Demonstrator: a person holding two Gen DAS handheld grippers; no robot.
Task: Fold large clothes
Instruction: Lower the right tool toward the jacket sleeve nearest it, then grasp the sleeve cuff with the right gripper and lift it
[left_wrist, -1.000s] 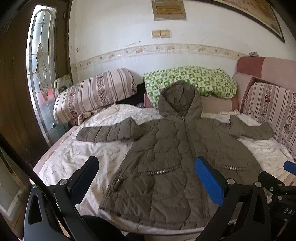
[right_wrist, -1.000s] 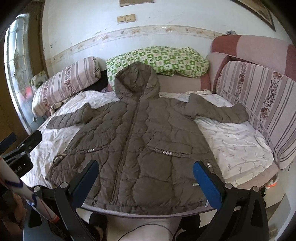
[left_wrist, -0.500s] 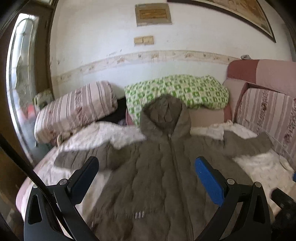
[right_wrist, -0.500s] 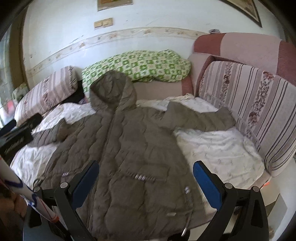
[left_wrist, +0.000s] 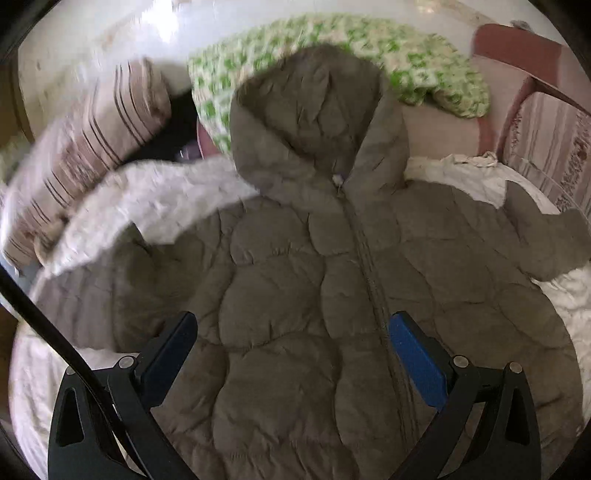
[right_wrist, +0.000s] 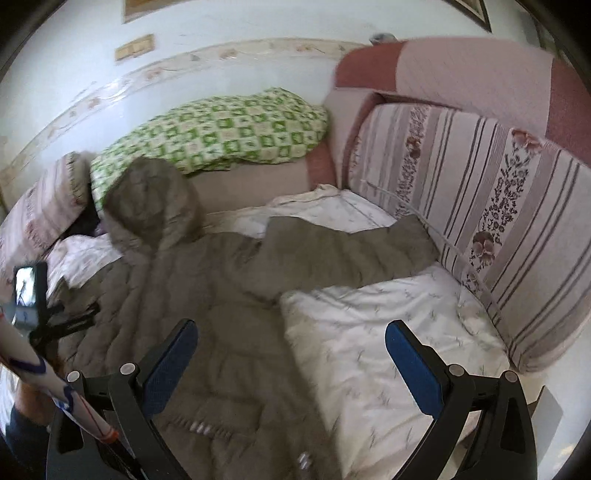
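An olive quilted hooded coat (left_wrist: 295, 266) lies front up on a white bed cover (left_wrist: 155, 199), zip closed, hood toward the wall. My left gripper (left_wrist: 291, 350) hovers open over the coat's chest with nothing between its fingers. In the right wrist view the coat (right_wrist: 221, 295) fills the left half, and its sleeve (right_wrist: 347, 247) stretches toward the striped backrest. My right gripper (right_wrist: 291, 362) is open above the coat's side edge and the bare cover, holding nothing. The left gripper's body (right_wrist: 40, 299) shows at the far left of that view.
A green checked quilt (left_wrist: 406, 55) lies behind the hood. A striped bolster (left_wrist: 81, 147) sits at the back left. Striped floral backrest cushions (right_wrist: 498, 214) line the right side, with a pink sofa back (right_wrist: 461, 70) above. White bed cover (right_wrist: 388, 332) lies bare at the right.
Both grippers have moved forward and down toward the coat. The left view now centres on the chest and hood. The right view has swung right toward the sleeve and backrest. Both stay open.
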